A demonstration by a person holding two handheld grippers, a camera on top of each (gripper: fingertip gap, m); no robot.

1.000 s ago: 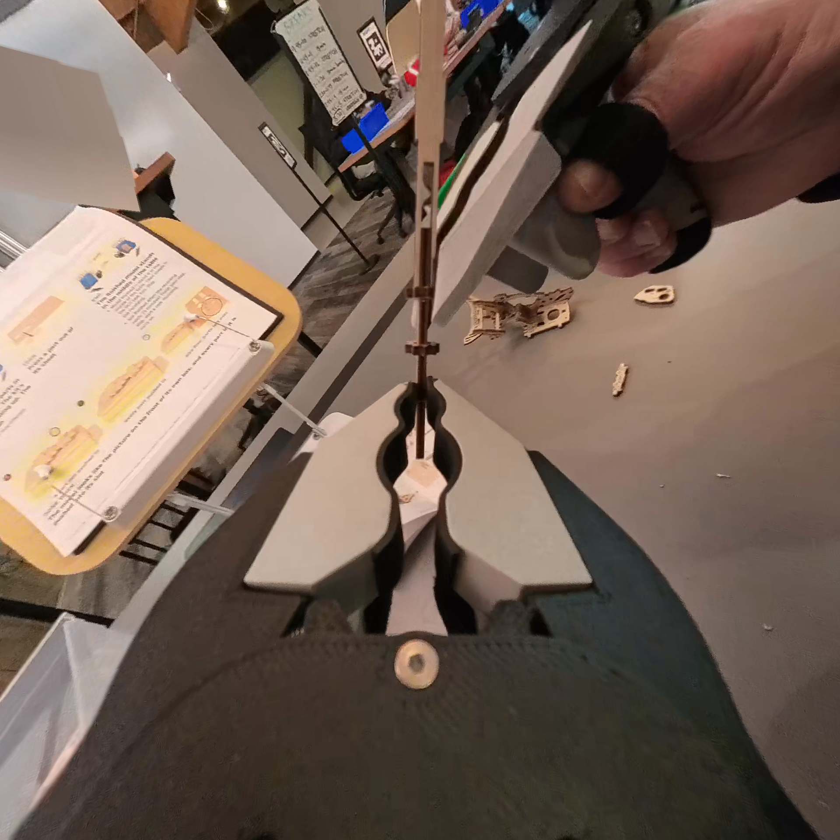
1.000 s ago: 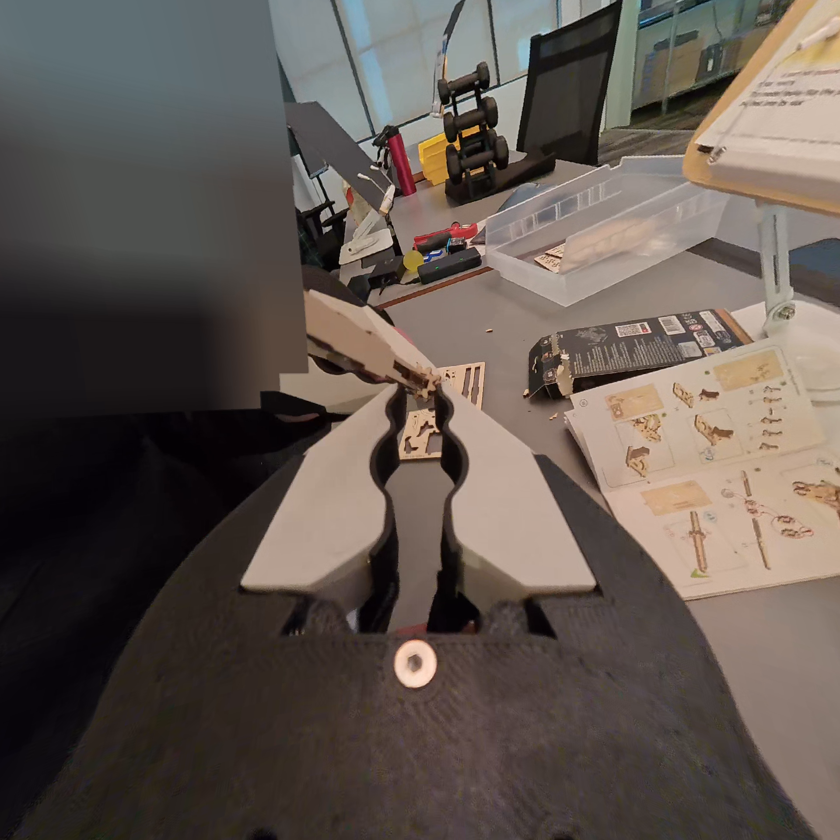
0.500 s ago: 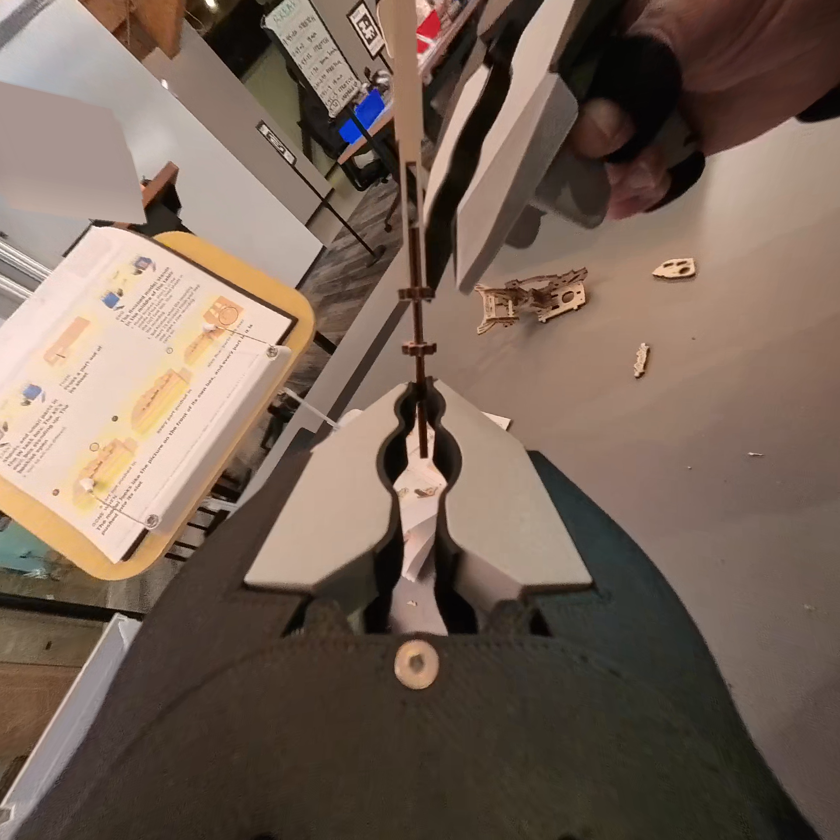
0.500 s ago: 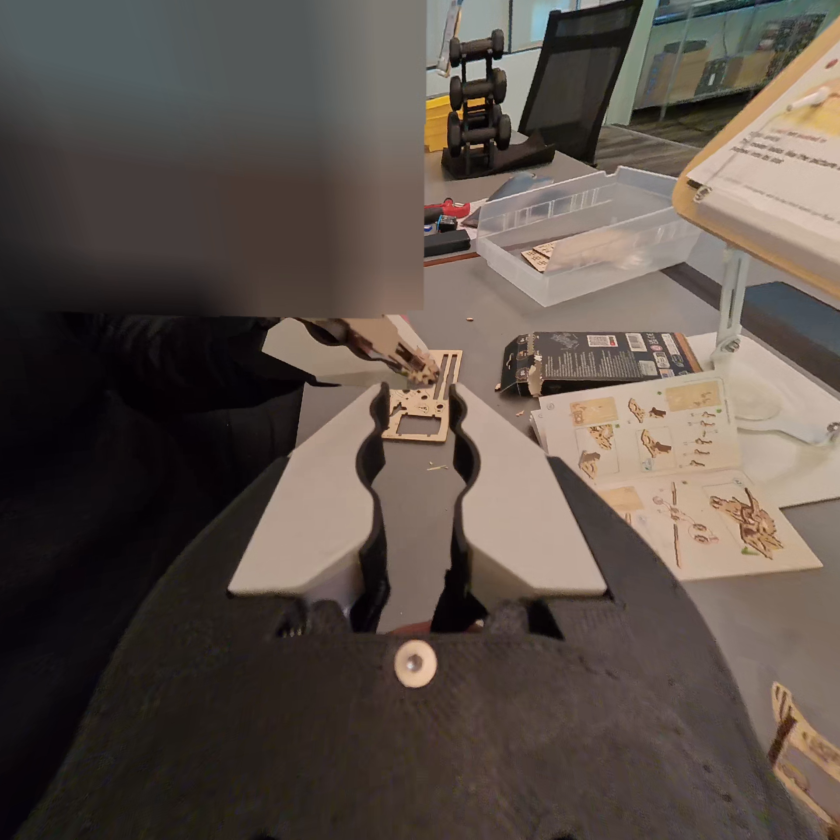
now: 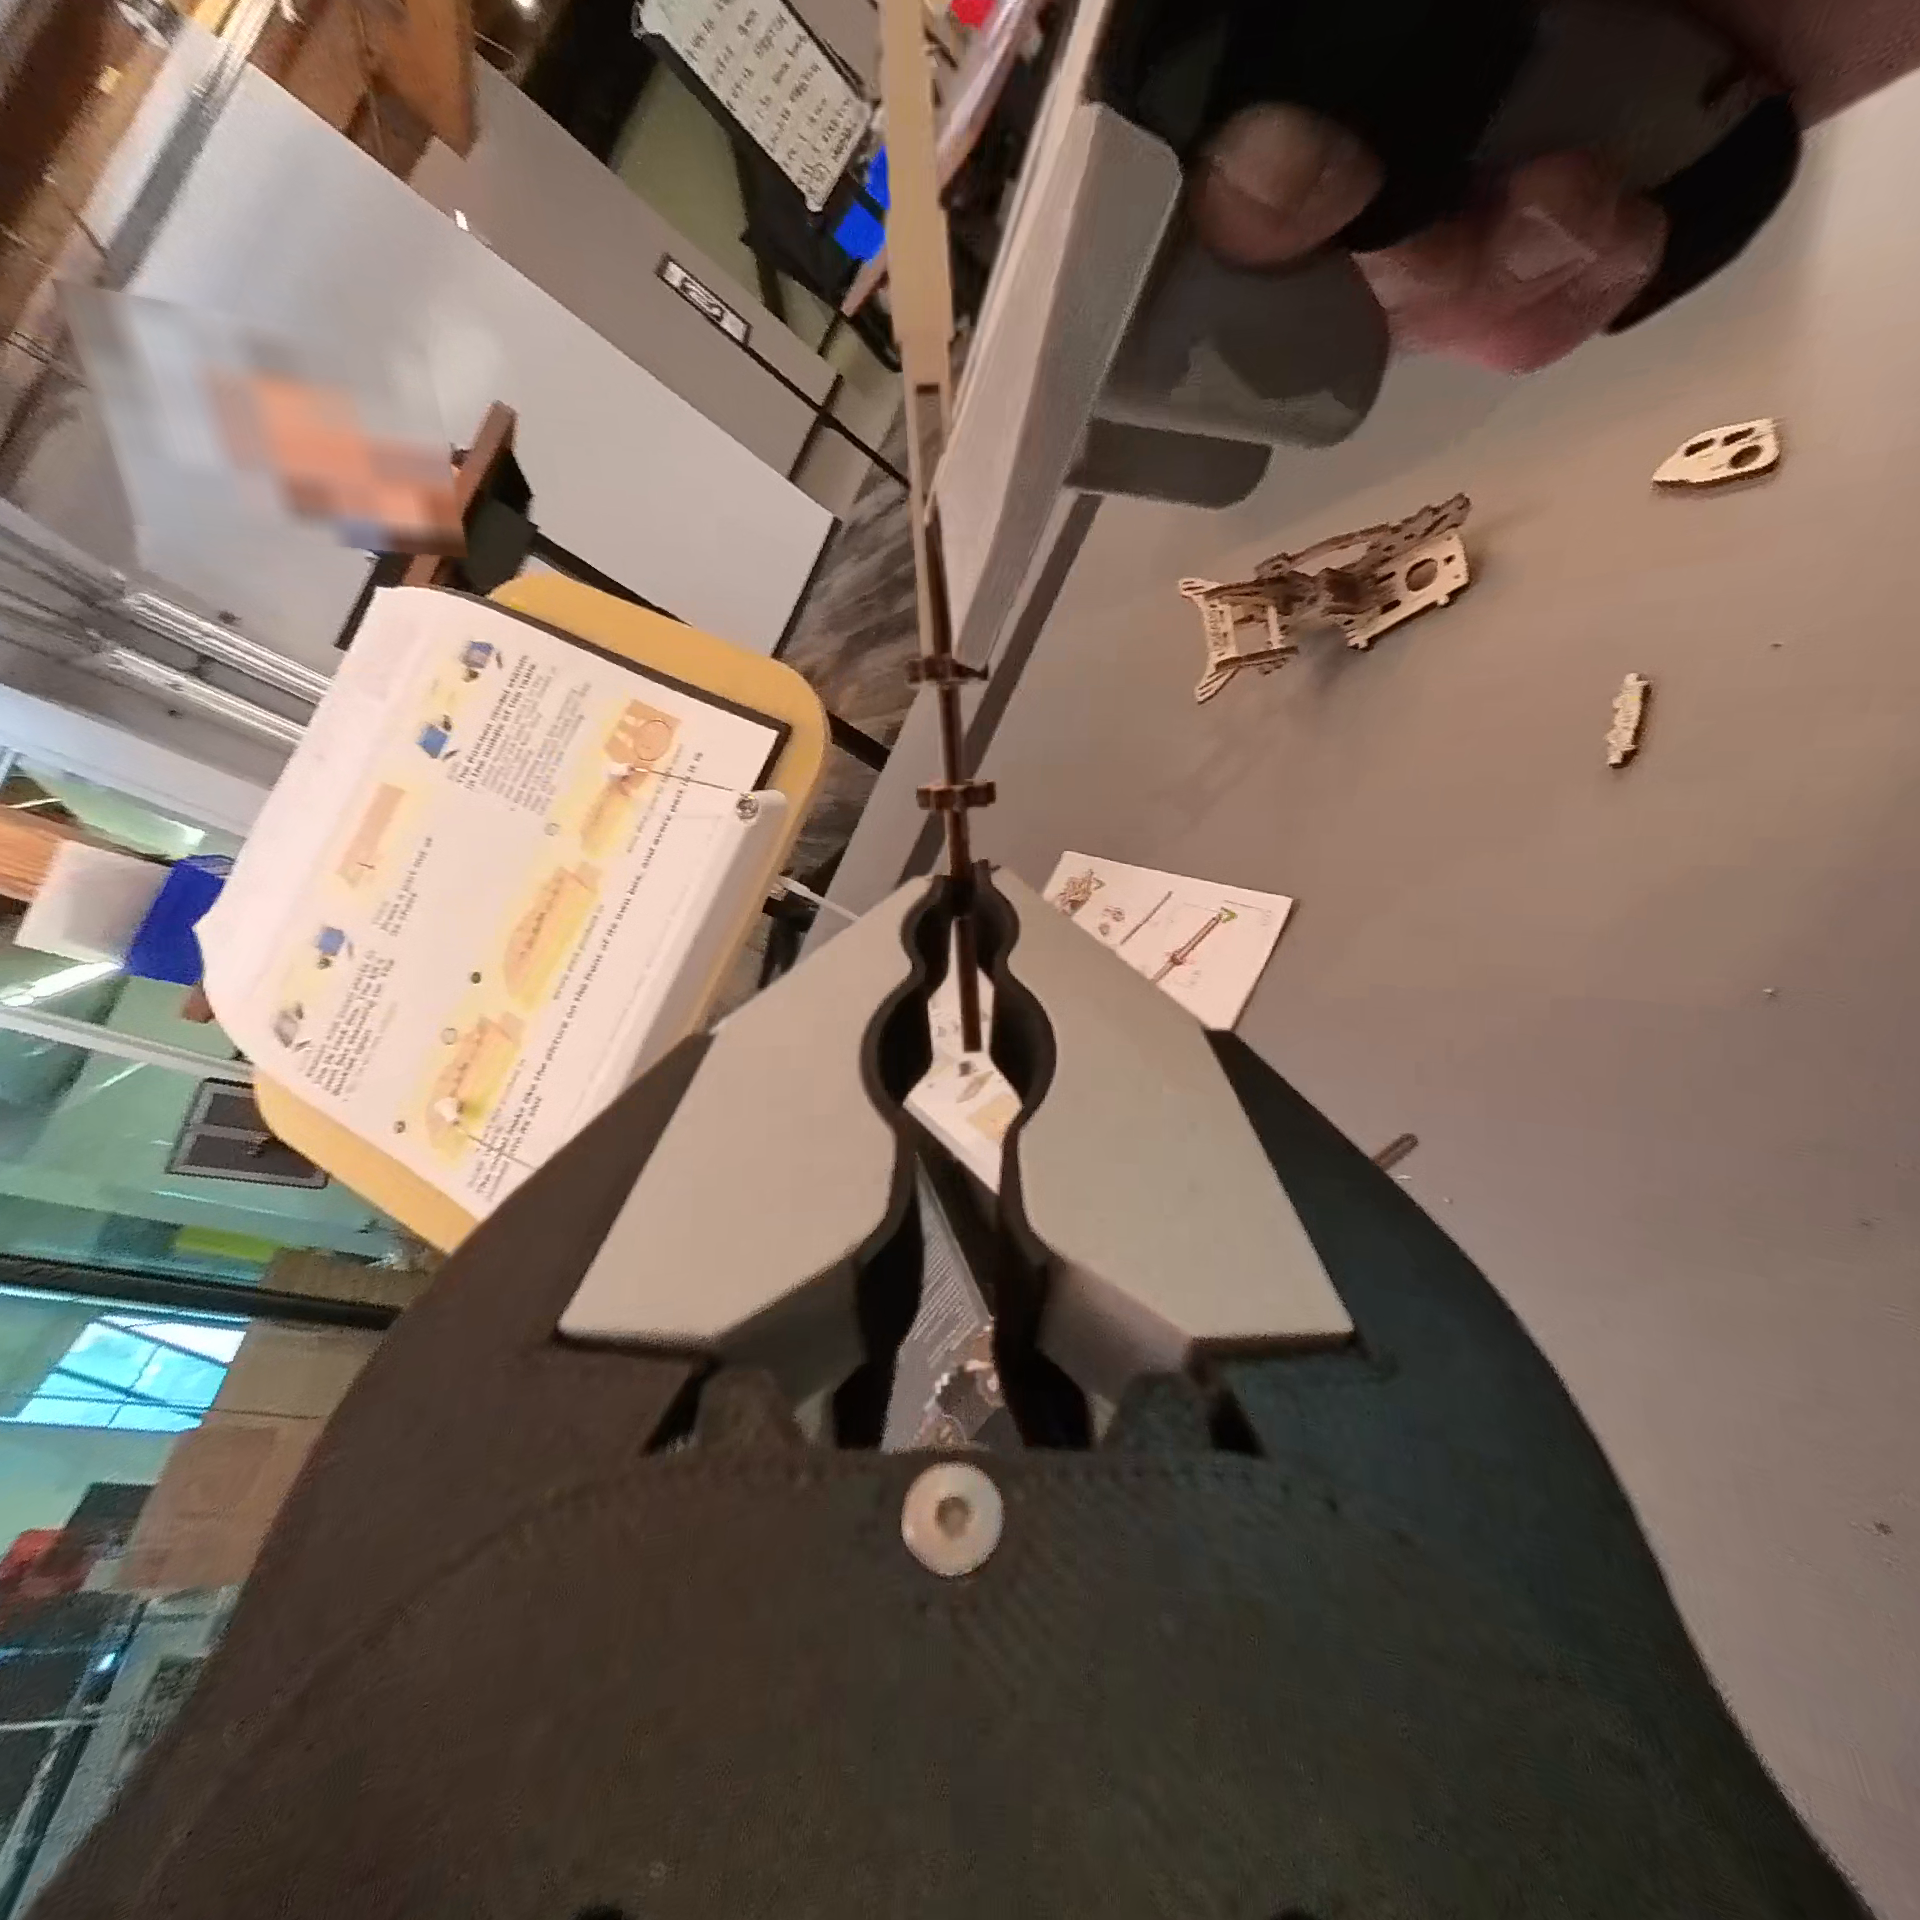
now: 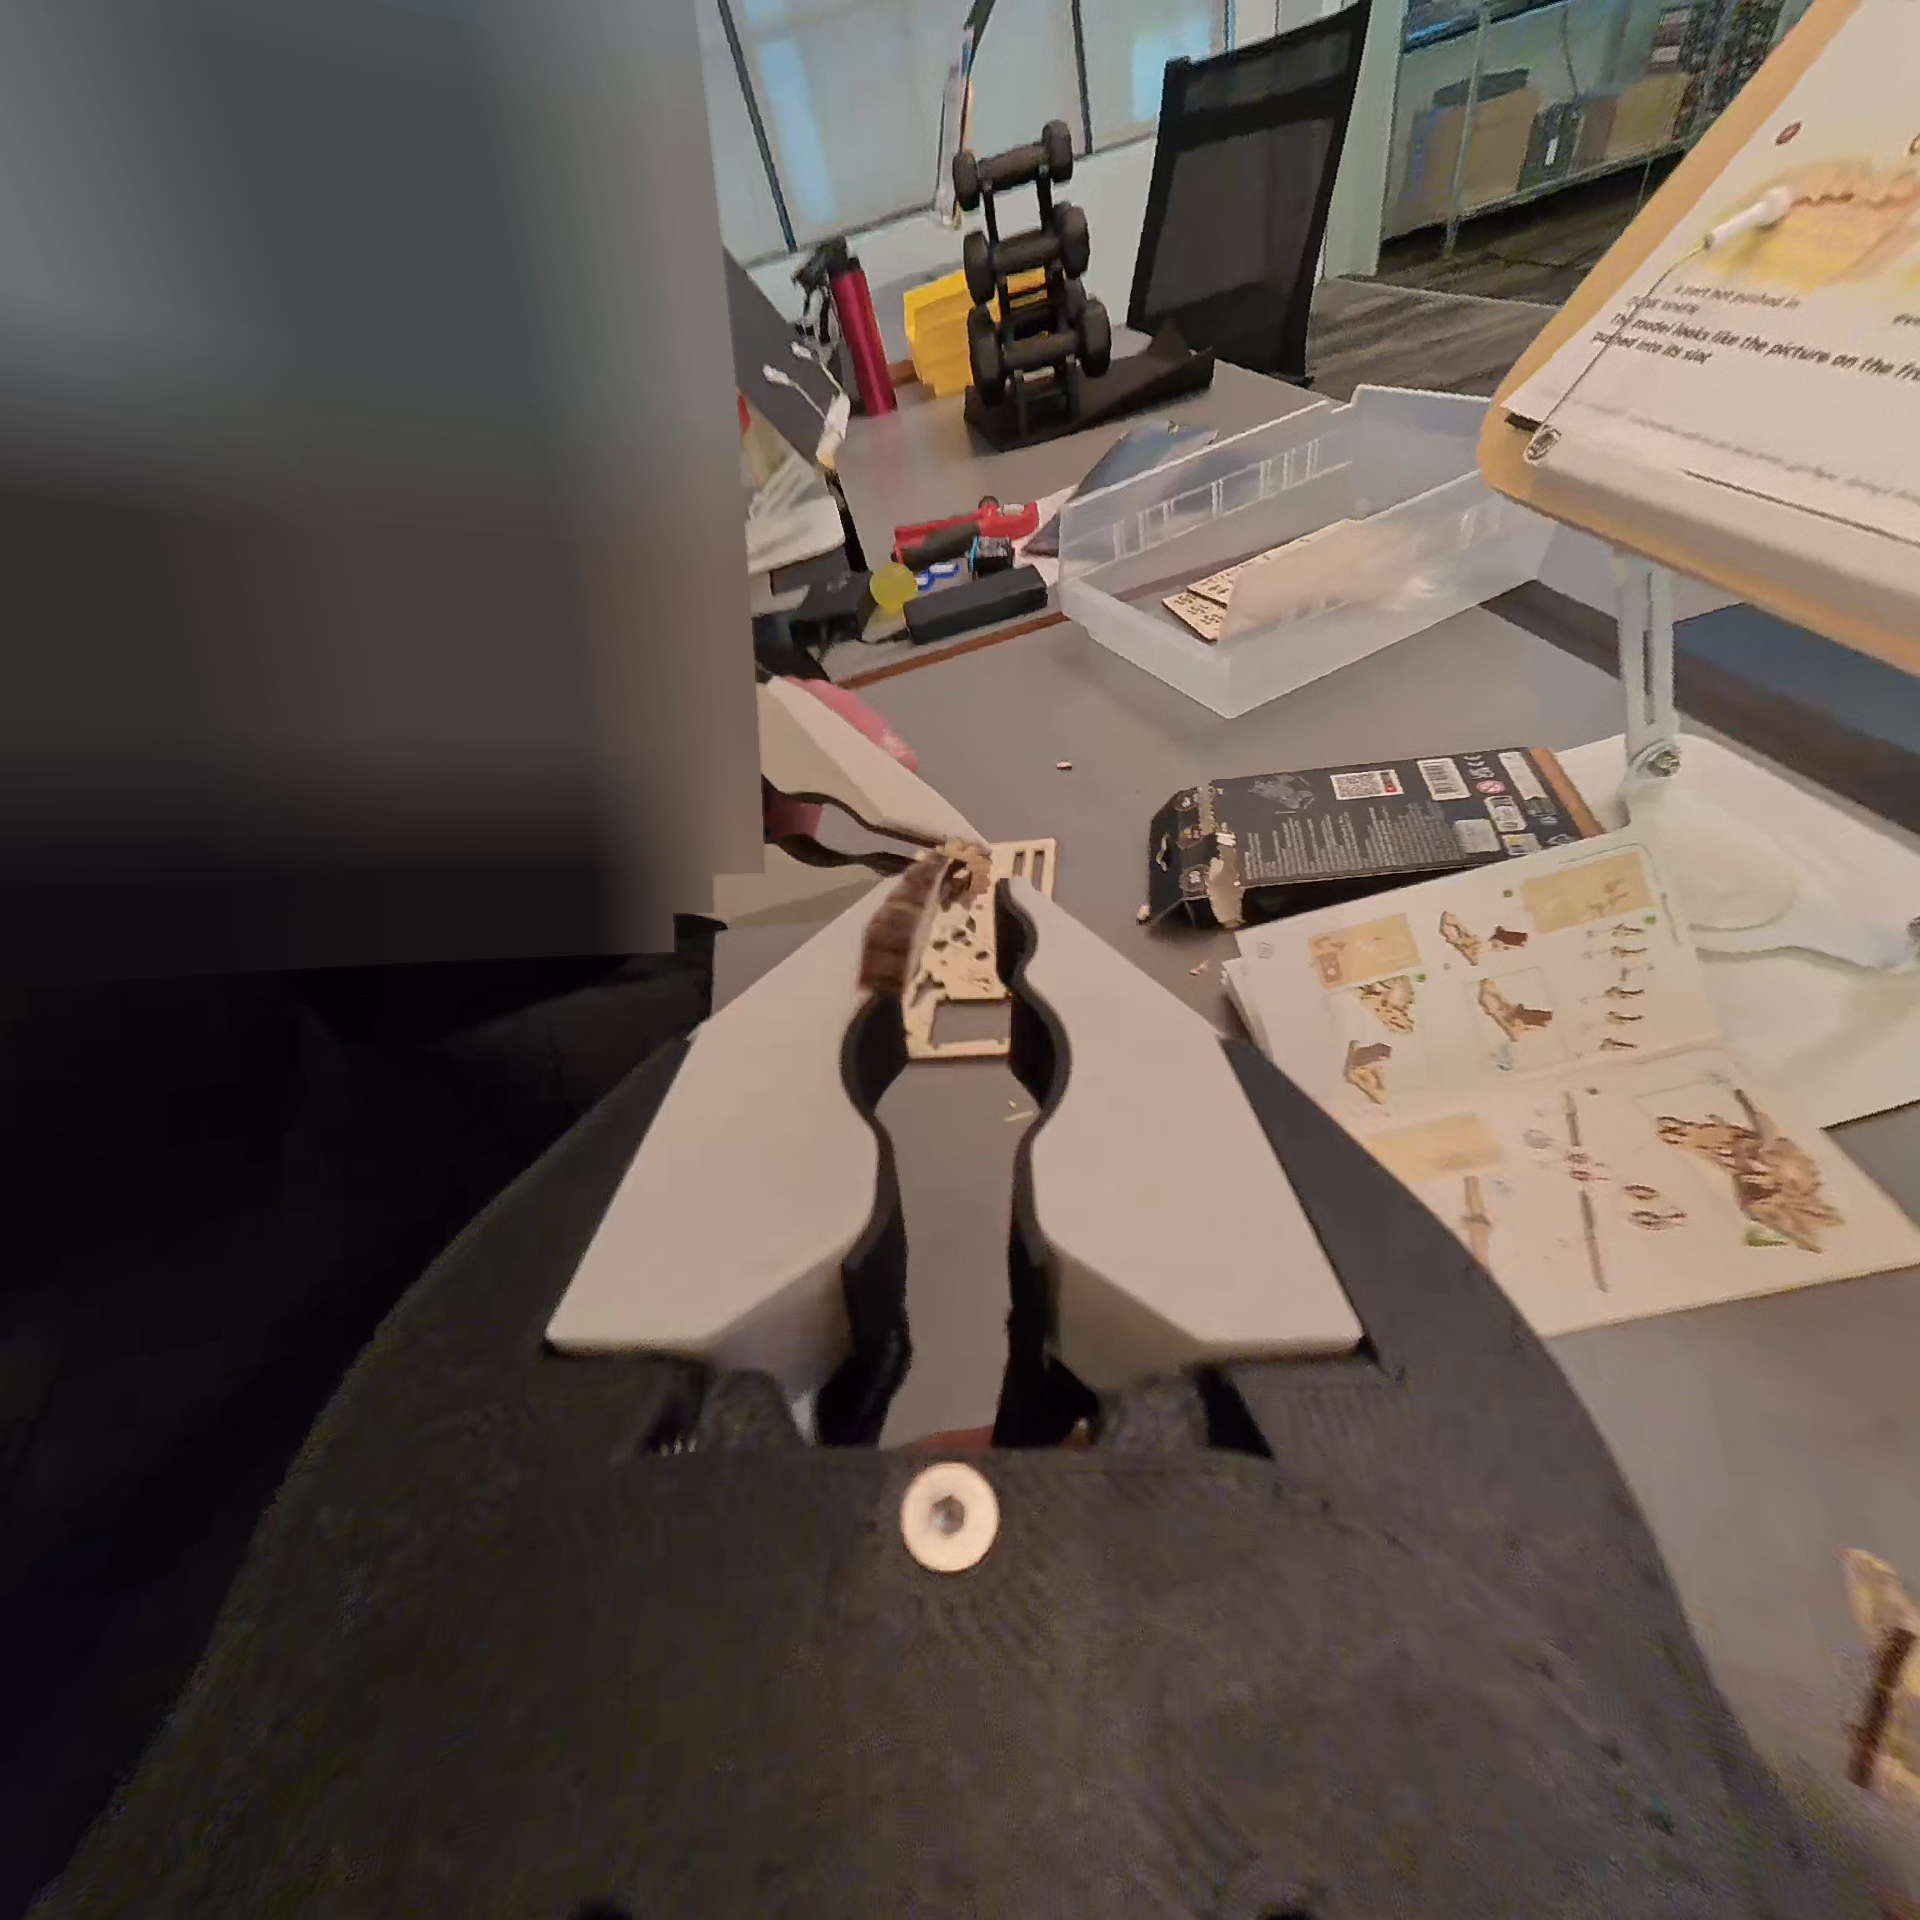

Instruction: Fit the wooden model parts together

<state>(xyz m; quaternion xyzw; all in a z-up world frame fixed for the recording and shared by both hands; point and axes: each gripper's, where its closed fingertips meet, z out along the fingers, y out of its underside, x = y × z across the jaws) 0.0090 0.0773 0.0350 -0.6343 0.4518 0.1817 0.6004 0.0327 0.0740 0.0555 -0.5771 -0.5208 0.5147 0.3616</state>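
**Left tongs hold the slat edge-on; right tongs stand beside it, empty**

Your left tongs (image 5: 961, 904) are nipped narrow on a thin wooden slat (image 5: 928, 343), gripped near its lower end, so the long pale length stands out past the tips with two small cross pieces (image 5: 953, 796) already seated on it. Holding it edge-on seems to leave both faces free, so another part can slide onto it from the open end.

Your right tongs (image 6: 951, 914) are set at a middling gap with nothing between them. In the left wrist view, one grey finger (image 5: 1049, 343) of that tool lies just beside the slat, near the upper cross piece; whether it touches the wood is not clear. In the right wrist view the slat's end shows blurred just in front of the tips, with the left tool's finger behind it.

Below the right tongs a flat wooden part sheet (image 6: 971, 966) lies on the grey worktop (image 6: 1039, 727). The partly built frame (image 5: 1320, 603), a small oval piece (image 5: 1720, 454) and a short loose strip (image 5: 1627, 719) lie well apart from your tools, out on the open worktop. The instruction leaflet (image 6: 1538, 1070) is spread flat beside the torn black box (image 6: 1371, 831), and the clear bin (image 6: 1278, 592) sits farther back.

The next part has not yet been picked up, so the fitting looks early to midway.
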